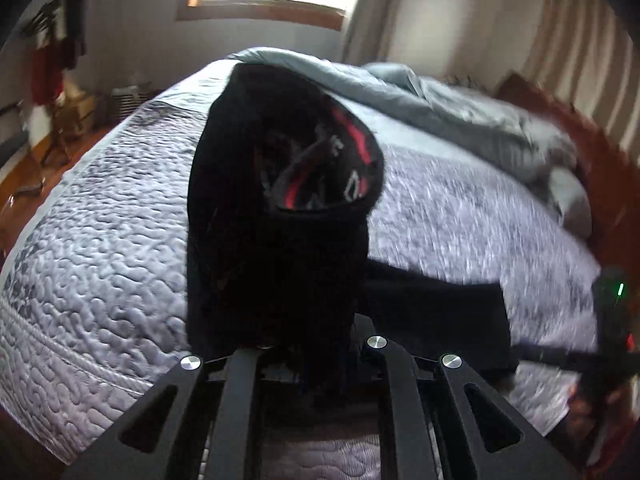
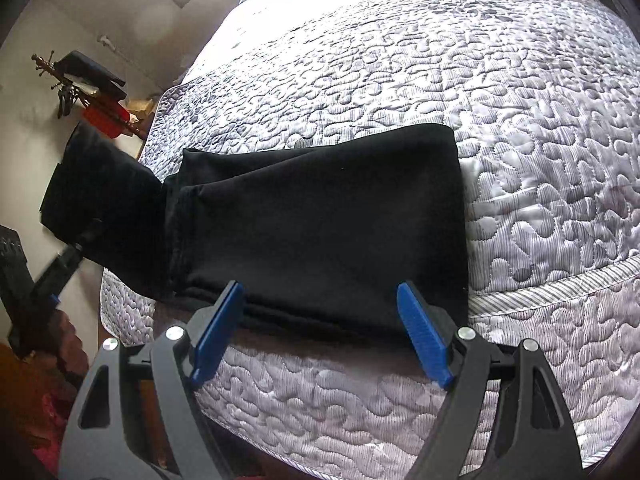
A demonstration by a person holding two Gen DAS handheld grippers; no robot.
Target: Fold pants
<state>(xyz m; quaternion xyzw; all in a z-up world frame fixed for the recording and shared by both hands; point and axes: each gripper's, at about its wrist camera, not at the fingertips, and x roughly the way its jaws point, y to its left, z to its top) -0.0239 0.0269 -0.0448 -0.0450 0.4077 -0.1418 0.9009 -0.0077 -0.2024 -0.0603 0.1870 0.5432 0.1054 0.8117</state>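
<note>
Black pants [image 2: 320,220] lie folded on the quilted bed [image 2: 440,60] near its front edge. My right gripper [image 2: 320,312] is open, its blue pads [image 2: 420,336] either side of the folded part's near edge. My left gripper [image 1: 308,360] is shut on the waist end of the pants [image 1: 276,220] and holds it lifted; a red and white inner waistband [image 1: 352,152] shows. In the right wrist view the lifted end [image 2: 100,200] hangs at the left. The left fingertips are hidden by the cloth.
A grey duvet [image 1: 440,104] is bunched at the far side of the bed by a wooden headboard [image 1: 560,120]. A coat stand with clothes [image 2: 88,92] and boxes stand by the wall. The wooden floor [image 1: 36,176] lies left of the bed.
</note>
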